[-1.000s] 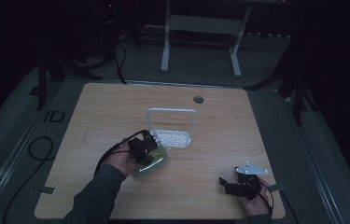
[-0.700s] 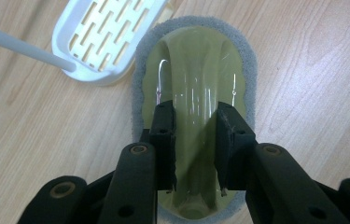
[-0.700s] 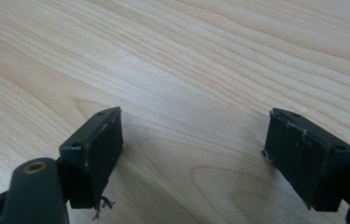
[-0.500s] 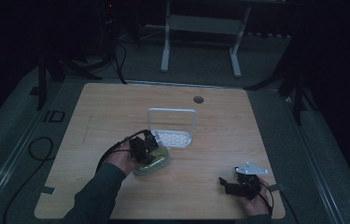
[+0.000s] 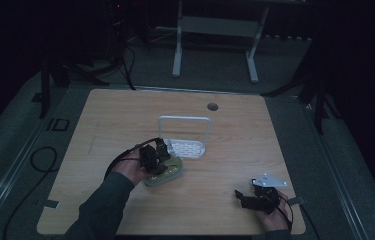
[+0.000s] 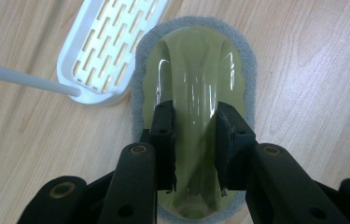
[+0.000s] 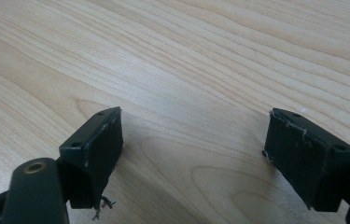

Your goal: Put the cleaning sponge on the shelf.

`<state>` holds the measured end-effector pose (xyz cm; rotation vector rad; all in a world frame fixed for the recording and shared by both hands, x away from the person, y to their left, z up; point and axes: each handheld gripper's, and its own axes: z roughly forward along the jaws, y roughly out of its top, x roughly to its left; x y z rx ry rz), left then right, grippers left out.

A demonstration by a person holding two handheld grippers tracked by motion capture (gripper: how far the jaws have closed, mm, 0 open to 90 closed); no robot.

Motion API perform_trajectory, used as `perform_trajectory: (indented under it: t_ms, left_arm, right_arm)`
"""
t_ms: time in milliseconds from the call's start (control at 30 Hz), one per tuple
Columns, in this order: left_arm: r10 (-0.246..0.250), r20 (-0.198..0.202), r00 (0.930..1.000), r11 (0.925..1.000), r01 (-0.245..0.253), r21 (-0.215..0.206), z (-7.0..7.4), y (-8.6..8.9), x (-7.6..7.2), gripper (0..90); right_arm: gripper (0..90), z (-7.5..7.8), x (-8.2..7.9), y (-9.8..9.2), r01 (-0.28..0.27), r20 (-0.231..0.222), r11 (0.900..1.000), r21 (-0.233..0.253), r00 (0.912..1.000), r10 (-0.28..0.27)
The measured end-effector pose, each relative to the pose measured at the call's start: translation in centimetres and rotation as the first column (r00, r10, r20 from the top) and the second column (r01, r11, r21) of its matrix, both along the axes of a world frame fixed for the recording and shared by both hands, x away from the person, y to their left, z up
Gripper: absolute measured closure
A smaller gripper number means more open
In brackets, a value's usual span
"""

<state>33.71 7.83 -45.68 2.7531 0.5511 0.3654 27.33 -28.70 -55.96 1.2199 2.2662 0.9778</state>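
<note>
A wooden table with a light grain fills the middle of the high view, set in a dark room. Near its centre stands a white plastic rack, a slotted tray with an upright loop handle rising at its far side. Just in front of the rack, touching or nearly touching its near edge, lies a scrubbing pad: an oval grey sponge base topped by a glossy olive-green plastic grip. In the left gripper view the scrubbing pad lies flat on the wood, with the rack at its upper left. The left gripper, held in a sleeved left hand, sits on top of it; its two black jaws are clamped on the narrow raised ridge of the green grip. The right gripper rests near the table's front right edge, well apart from the pad, its jaws spread wide over bare wood.
</note>
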Motion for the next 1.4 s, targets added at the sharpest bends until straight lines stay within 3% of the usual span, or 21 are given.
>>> perform_trajectory:
  t_ms: [200,933,1200,1400]
  left_arm:
    - [-0.023,0.003,0.9997,0.9997,0.023,-0.011,0.1,0.0,0.1,71.5]
    - [-0.1,0.049,0.9938,0.9948,0.098,0.026,1.1,-1.1,1.1,71.6]
    - [-0.138,0.074,0.9876,0.9899,0.135,0.044,1.3,-1.7,1.5,71.6]
    - [-0.183,0.1,0.9781,0.9821,0.177,0.065,1.1,-2.1,1.7,71.7]
  right_arm:
    - [18.7,0.0,0.0,0.0,0.0,0.0,1.0,0.0,1.0,0.0]
    - [18.7,0.0,0.0,0.0,0.0,-0.001,1.0,0.0,1.0,0.0]
    - [18.7,0.0,0.0,0.0,0.001,-0.002,1.0,0.001,1.0,-0.001]
    - [18.7,0.0,0.0,0.0,0.0,0.0,1.0,0.0,1.0,0.0]
